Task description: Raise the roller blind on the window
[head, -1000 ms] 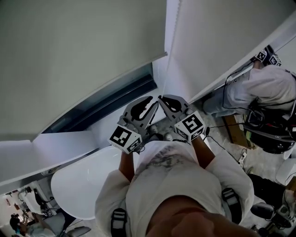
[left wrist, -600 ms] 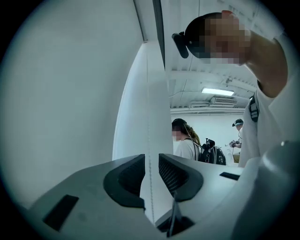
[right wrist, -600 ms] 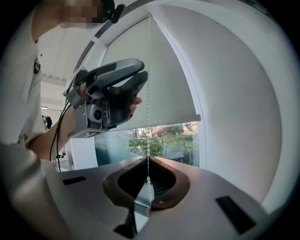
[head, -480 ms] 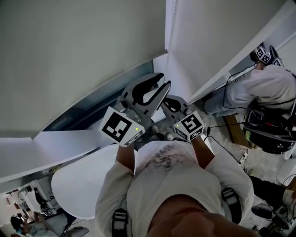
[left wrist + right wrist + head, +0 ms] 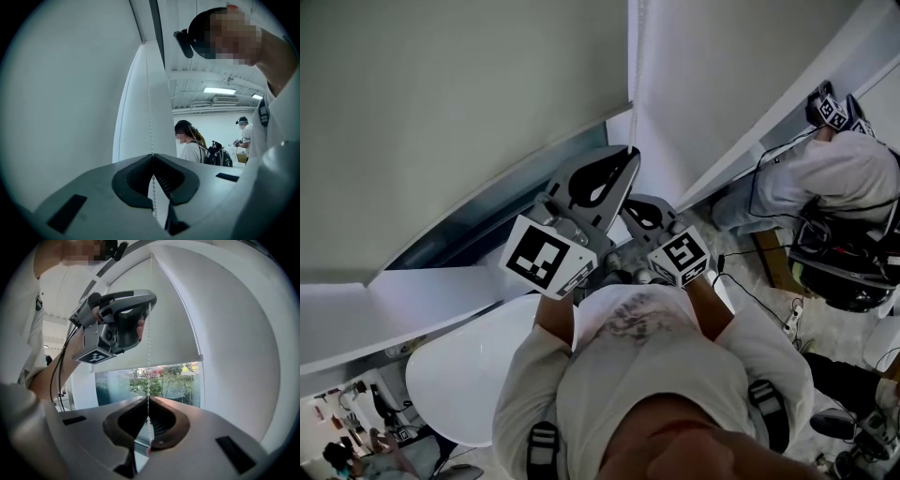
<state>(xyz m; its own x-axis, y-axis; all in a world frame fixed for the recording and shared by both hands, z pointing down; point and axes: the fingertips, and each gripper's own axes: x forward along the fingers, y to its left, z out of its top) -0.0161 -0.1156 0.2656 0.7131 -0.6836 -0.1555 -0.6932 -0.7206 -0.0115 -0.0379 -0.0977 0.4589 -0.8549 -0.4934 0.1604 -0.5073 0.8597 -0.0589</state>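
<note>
The pale roller blind [image 5: 459, 103] covers most of the window; a strip of glass [image 5: 511, 211] shows under its bottom edge. The blind's bead chain [image 5: 149, 348] hangs in front of the blind [image 5: 164, 324]. My left gripper [image 5: 629, 156] is the higher one; its jaws have just been closing and now stand shut on the bead chain [image 5: 150, 103], which passes between the left gripper's [image 5: 152, 155] tips. In the right gripper view the left gripper [image 5: 149, 304] pinches the chain above. My right gripper [image 5: 148, 398] is shut on the same chain lower down, just below the left in the head view [image 5: 625, 208].
A white round table [image 5: 459, 375] stands below the sill at the left. At the right another person [image 5: 834, 169] works with grippers, beside cables and dark gear [image 5: 853, 272] on the floor. More people [image 5: 190, 143] stand in the room behind.
My left gripper rose from beside the right gripper up along the chain with its jaws open, then shut on the chain. The right gripper stayed where it was.
</note>
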